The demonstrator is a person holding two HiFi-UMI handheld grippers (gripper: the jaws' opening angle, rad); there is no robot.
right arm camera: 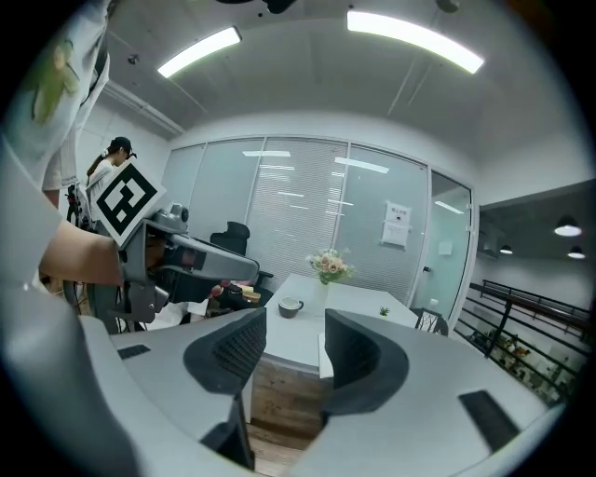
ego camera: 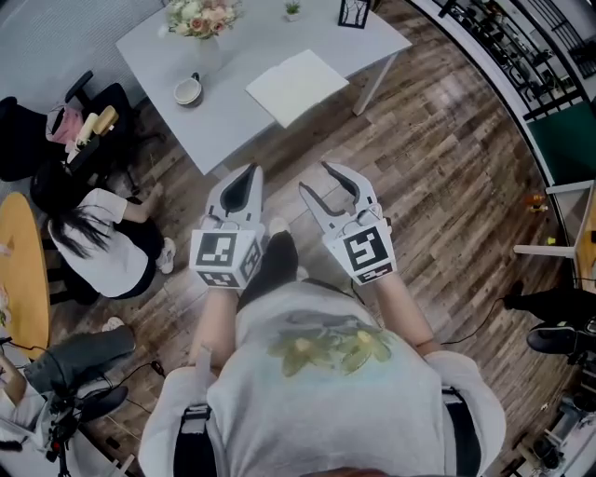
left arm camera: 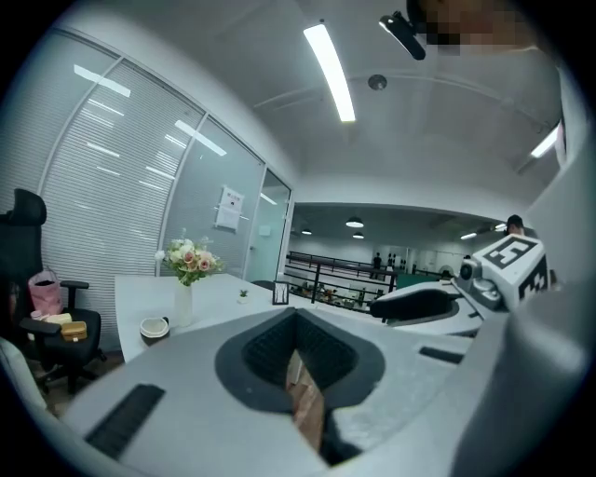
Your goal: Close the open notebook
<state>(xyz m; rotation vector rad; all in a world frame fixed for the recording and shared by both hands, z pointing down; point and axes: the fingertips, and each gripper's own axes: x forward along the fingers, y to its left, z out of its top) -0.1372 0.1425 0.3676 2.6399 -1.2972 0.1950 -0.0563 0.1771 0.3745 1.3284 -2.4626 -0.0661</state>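
Left gripper [ego camera: 248,171] pressed together, right gripper [ego camera: 315,177] spread, I am judging the notebook [ego camera: 296,86] light, floppy, best taken at its outer edge.

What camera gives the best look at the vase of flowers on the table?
The left gripper view: the vase of flowers stands whole, side-on and largest. The head view looks down on it at the picture's top edge, blooms partly cut off. The right gripper view shows it whole but smaller.
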